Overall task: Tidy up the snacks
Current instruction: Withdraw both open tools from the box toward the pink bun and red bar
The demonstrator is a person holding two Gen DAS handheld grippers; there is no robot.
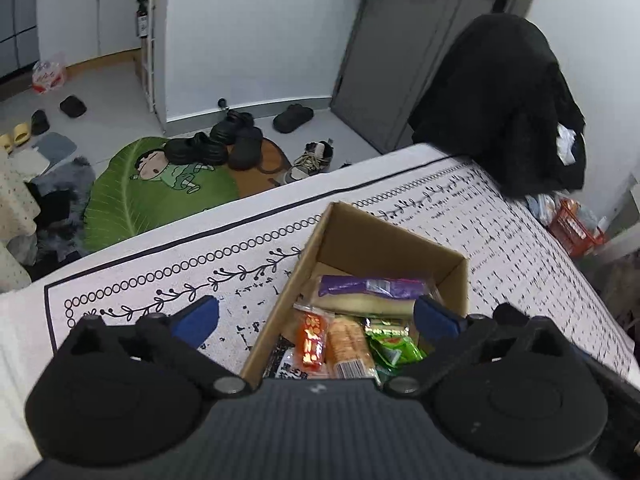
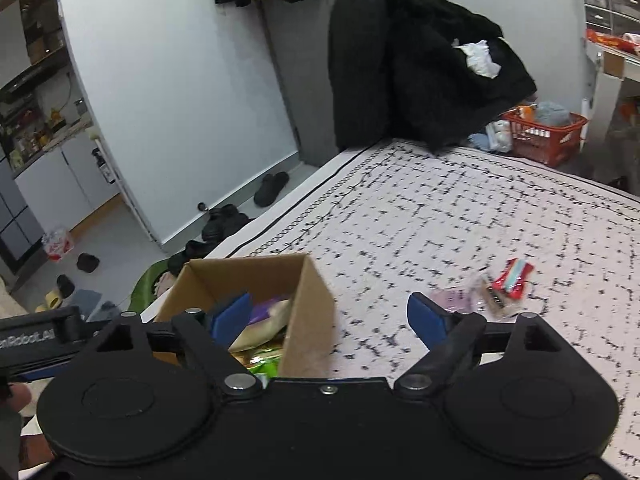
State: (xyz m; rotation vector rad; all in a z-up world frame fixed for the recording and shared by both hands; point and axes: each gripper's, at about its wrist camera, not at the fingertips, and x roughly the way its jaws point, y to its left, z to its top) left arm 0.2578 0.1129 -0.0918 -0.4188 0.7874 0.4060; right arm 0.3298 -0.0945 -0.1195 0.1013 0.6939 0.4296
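Observation:
An open cardboard box (image 1: 384, 240) stands on the patterned bed cover (image 1: 160, 280). Inside lie several snacks: a purple-wrapped bar (image 1: 372, 286), an orange packet (image 1: 310, 340), a packet of crackers (image 1: 348, 344) and a green packet (image 1: 394, 344). My left gripper (image 1: 316, 318) hovers above the box, open wide, nothing between its blue pads. In the right wrist view the same box (image 2: 308, 312) sits at lower left. My right gripper (image 2: 330, 320) is open over the box's right wall, holding nothing. A red snack packet (image 2: 512, 278) and clear-wrapped snacks (image 2: 464, 300) lie on the cover to the right.
A black coat (image 2: 420, 68) is draped over a chair at the bed's far end. A red basket (image 2: 544, 132) stands on the floor beyond. Shoes (image 1: 228, 140) and a green mat (image 1: 152, 192) lie on the floor past the bed's edge. The other gripper's body (image 2: 36, 338) shows at left.

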